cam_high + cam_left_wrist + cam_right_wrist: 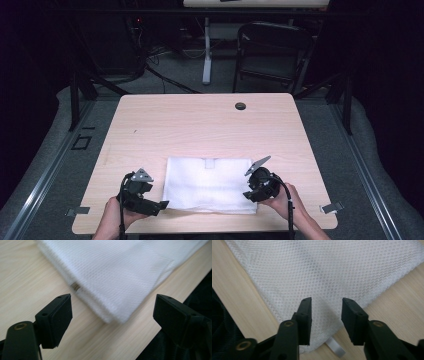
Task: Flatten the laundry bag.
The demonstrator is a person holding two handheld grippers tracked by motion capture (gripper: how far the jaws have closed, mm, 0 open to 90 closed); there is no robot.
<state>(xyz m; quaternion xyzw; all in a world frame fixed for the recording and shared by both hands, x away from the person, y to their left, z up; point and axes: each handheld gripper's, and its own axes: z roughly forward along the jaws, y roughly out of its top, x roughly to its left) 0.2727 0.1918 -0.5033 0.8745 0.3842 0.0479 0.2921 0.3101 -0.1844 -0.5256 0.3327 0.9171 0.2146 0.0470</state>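
A folded white mesh cloth (210, 184) lies flat near the front edge of the wooden table (200, 125). My left gripper (161, 205) is at the cloth's front left corner, jaws wide apart, with the corner of the cloth (117, 277) lying just ahead of them untouched. At the cloth's front right corner my right gripper (248, 194) stands open. In the right gripper view the mesh cloth (324, 272) runs under the gap of my right gripper (326, 320), and neither pad presses on it. A small metal zipper piece (75, 286) shows at the cloth's edge.
A small dark round grommet (240, 106) sits near the table's far edge. A black folding chair (270, 50) and a white desk leg (207, 50) stand on the floor beyond. A pale tag (335, 348) pokes out under the cloth's corner.
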